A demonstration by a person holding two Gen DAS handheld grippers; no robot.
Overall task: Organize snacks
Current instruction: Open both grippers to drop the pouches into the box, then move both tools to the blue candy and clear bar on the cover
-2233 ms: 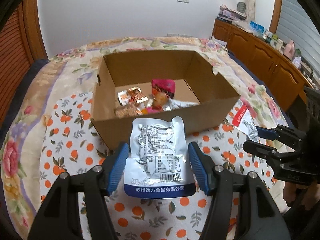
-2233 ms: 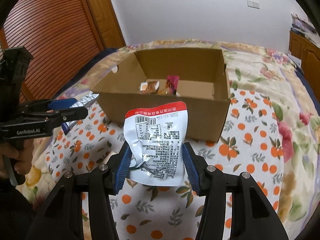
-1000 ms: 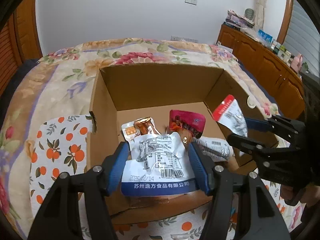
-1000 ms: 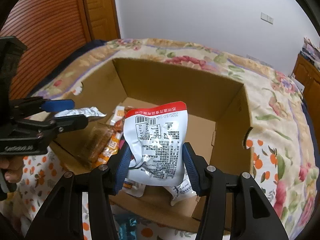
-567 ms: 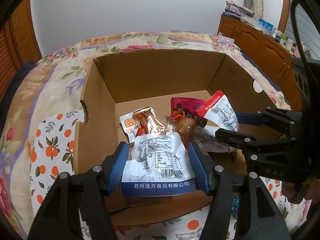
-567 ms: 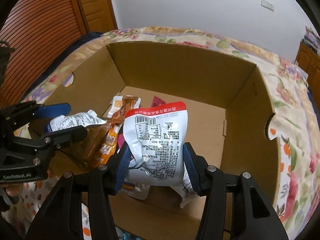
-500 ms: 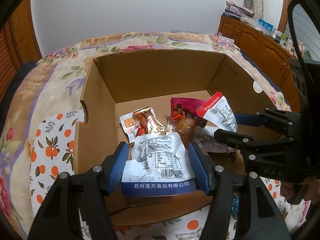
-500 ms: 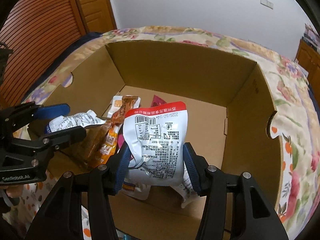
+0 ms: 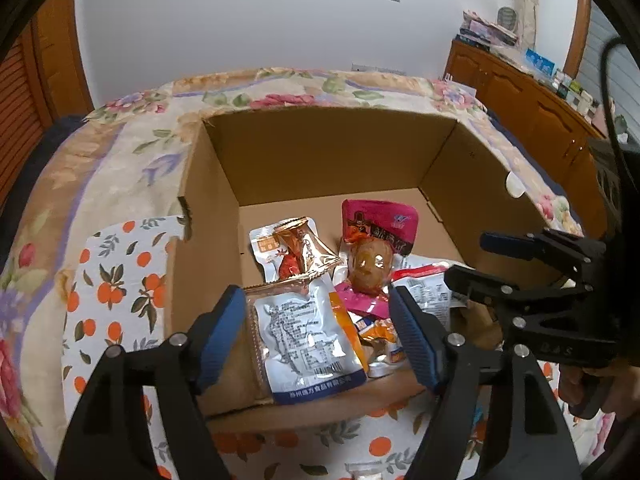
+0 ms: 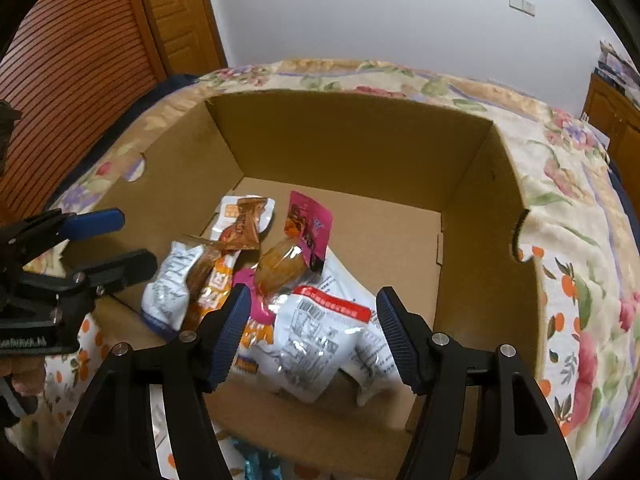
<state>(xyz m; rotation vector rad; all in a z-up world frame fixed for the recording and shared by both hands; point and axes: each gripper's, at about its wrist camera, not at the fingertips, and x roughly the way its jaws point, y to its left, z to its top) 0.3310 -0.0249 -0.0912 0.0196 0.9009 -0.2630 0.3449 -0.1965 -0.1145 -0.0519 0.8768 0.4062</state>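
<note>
Both tongs stand wide open over the cardboard box, and I have nothing pinched in either.

Left wrist view: my left gripper hangs above the box's near wall, its blue pads well apart. Below the gap, inside the box, lies the blue-edged silver pouch, flat, print side up, touching neither pad. Beyond it, toward the box's middle, are the orange-brown snack pack and the pink pouch with a brown vacuum-sealed piece at its lower end. My right gripper enters over the box's right wall, jaws parted and empty.

Right wrist view: my right gripper sits over the same near wall, pads spread. The red-banded silver pouch lies crumpled inside the box below the gap, resting on other packets. My left gripper shows at the box's left wall, likewise open.

Handling, as I judge it: these foil pouches are light, soft and slick, and they crumple easily. I would take one by its flat sealed edge, not the bulging middle, closing gently so that the film does not slide out.
</note>
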